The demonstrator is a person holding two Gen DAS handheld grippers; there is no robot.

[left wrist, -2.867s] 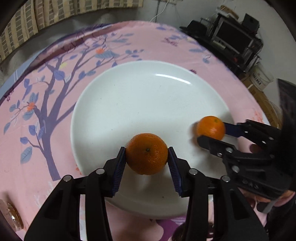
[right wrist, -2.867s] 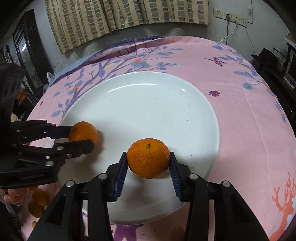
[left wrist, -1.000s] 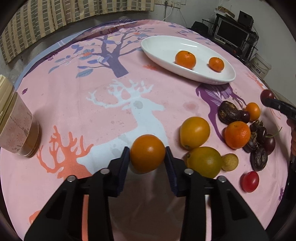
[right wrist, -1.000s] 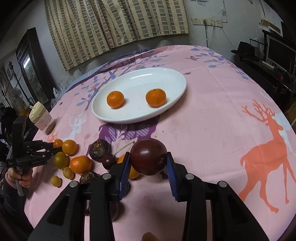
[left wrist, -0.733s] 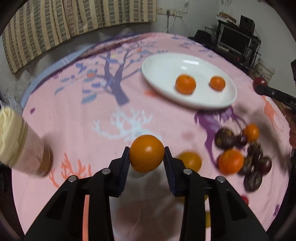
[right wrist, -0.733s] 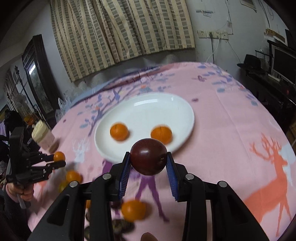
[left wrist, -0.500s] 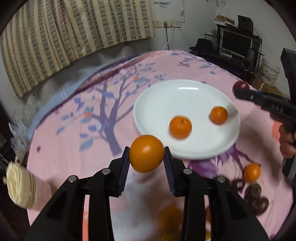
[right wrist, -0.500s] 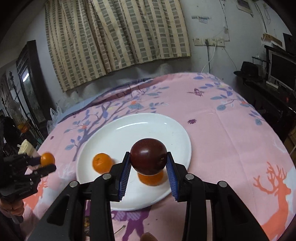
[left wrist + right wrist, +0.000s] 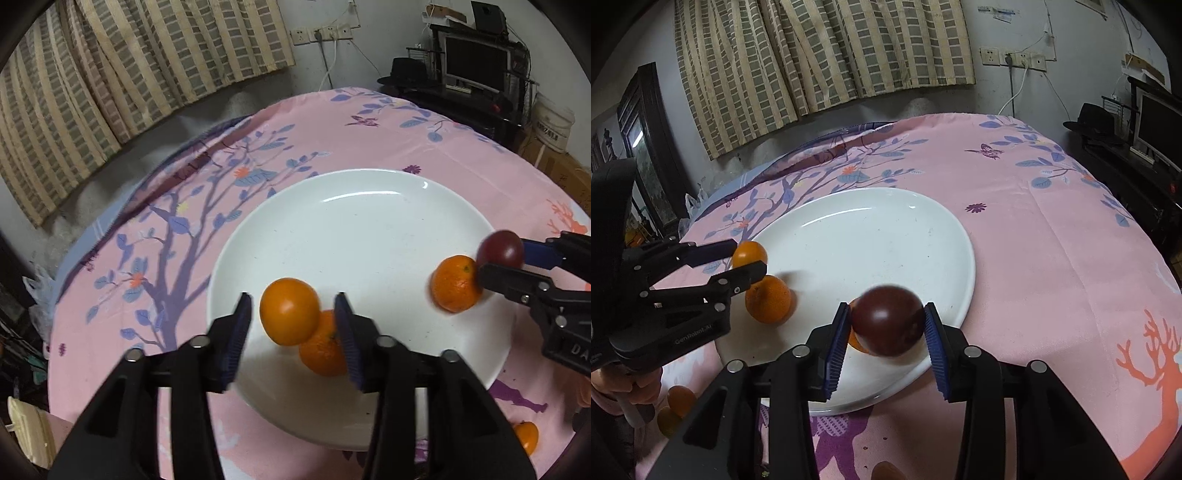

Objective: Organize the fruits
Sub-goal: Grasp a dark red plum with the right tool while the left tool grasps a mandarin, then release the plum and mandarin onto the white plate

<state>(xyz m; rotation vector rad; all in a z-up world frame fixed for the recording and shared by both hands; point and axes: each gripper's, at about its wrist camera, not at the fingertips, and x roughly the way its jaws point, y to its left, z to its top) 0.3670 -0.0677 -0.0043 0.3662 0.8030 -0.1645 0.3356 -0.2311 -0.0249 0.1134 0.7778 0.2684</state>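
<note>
Right wrist: mandarin (image 9: pixel 854 338) behind dark fruit (image 9: pixel 887 319)

My right gripper (image 9: pixel 885 328), jaws just opening, has the dark red fruit (image 9: pixel 887 320) between its pads over the white plate's (image 9: pixel 879 236) near edge.

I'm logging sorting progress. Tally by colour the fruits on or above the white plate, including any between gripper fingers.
Orange fruits: 3
Dark red fruit: 1
Total: 4
</note>
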